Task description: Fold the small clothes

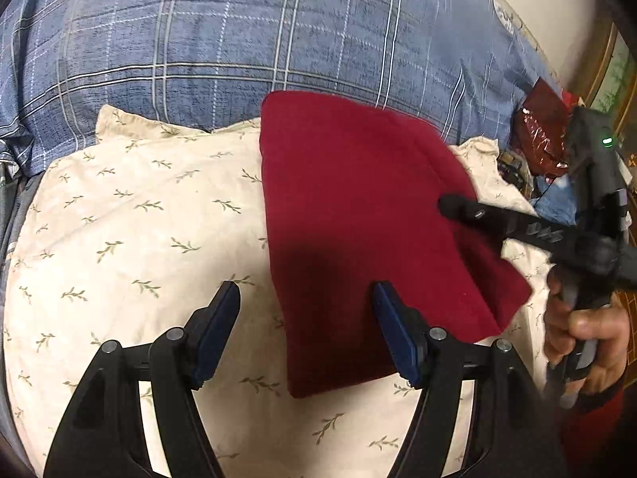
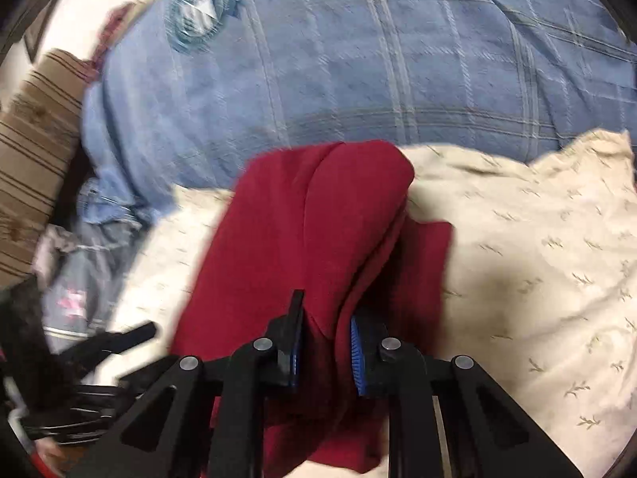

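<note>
A dark red garment [image 1: 358, 219] lies folded on a cream leaf-print pillow [image 1: 139, 219]. My left gripper [image 1: 306, 298] is open and empty, hovering over the garment's near left edge. My right gripper [image 2: 324, 338] is shut on a raised fold of the red garment [image 2: 310, 219], which bunches up between its blue pads. In the left wrist view the right gripper [image 1: 450, 205] reaches in from the right with its tip on the garment's right side, held by a hand [image 1: 589, 330].
A blue plaid blanket [image 1: 239, 32] lies behind the pillow. Cluttered items, including a dark red shiny packet [image 1: 541, 131], sit at the far right. A striped brown cushion [image 2: 36, 159] and loose clothes [image 2: 79, 279] are at the left of the right wrist view.
</note>
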Demonstrator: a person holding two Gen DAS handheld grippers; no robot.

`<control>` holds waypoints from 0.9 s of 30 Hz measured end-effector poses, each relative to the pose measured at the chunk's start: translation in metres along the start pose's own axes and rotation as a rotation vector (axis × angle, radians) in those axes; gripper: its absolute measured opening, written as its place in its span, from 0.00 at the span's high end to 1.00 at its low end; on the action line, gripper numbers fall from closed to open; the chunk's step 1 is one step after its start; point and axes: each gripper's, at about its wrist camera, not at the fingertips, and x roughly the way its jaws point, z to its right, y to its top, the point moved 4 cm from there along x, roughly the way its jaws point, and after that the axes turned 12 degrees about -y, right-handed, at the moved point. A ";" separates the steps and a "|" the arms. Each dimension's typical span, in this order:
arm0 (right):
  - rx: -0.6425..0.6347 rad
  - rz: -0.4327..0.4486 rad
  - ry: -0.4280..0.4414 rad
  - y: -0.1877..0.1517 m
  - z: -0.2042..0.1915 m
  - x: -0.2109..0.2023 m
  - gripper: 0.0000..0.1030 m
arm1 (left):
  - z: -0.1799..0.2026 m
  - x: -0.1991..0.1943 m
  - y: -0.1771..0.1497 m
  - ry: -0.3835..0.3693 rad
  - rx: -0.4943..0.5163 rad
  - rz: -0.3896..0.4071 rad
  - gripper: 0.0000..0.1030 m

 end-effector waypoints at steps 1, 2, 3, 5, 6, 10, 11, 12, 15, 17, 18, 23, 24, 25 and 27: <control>0.000 -0.016 -0.024 -0.002 0.004 0.009 0.80 | 0.000 0.004 0.001 0.007 0.008 -0.005 0.33; 0.004 -0.027 -0.034 -0.005 0.007 0.016 0.79 | 0.002 0.007 0.000 0.018 0.017 -0.006 0.33; 0.030 -0.017 -0.019 -0.005 0.012 0.017 0.76 | 0.002 0.008 -0.001 0.028 0.023 -0.006 0.33; 0.057 -0.013 -0.007 -0.004 0.015 0.008 0.70 | 0.003 0.009 -0.003 0.047 0.038 -0.006 0.33; 0.049 0.010 -0.032 -0.003 0.015 -0.003 0.65 | 0.003 0.009 -0.002 0.052 0.041 -0.004 0.33; -0.009 0.105 -0.038 -0.004 0.001 -0.041 0.65 | 0.001 0.011 -0.003 0.057 0.046 -0.005 0.33; -0.018 0.110 -0.005 -0.005 -0.003 -0.047 0.65 | 0.001 0.012 -0.003 0.055 0.043 -0.006 0.32; -0.033 0.106 0.036 -0.009 -0.009 -0.051 0.67 | 0.001 0.012 -0.002 0.055 0.042 -0.006 0.32; -0.093 0.077 0.074 -0.024 -0.023 -0.047 0.69 | 0.001 0.012 -0.003 0.058 0.044 -0.004 0.32; -0.131 0.061 0.021 -0.032 -0.025 -0.037 0.74 | 0.001 0.013 -0.003 0.057 0.044 -0.005 0.31; -0.147 0.050 -0.030 -0.037 -0.022 -0.029 0.80 | 0.001 0.013 -0.004 0.054 0.044 -0.007 0.30; -0.138 0.056 -0.094 -0.046 -0.005 -0.026 0.86 | 0.004 0.015 -0.006 0.057 0.057 -0.009 0.28; -0.143 0.068 -0.121 -0.045 -0.004 -0.029 0.85 | 0.004 0.015 -0.006 0.062 0.056 -0.003 0.28; -0.152 0.080 -0.172 -0.044 -0.002 -0.032 0.77 | 0.003 0.014 -0.006 0.064 0.053 -0.004 0.28; -0.117 0.078 -0.133 -0.040 0.003 -0.036 0.77 | 0.003 0.015 -0.006 0.062 0.050 -0.004 0.28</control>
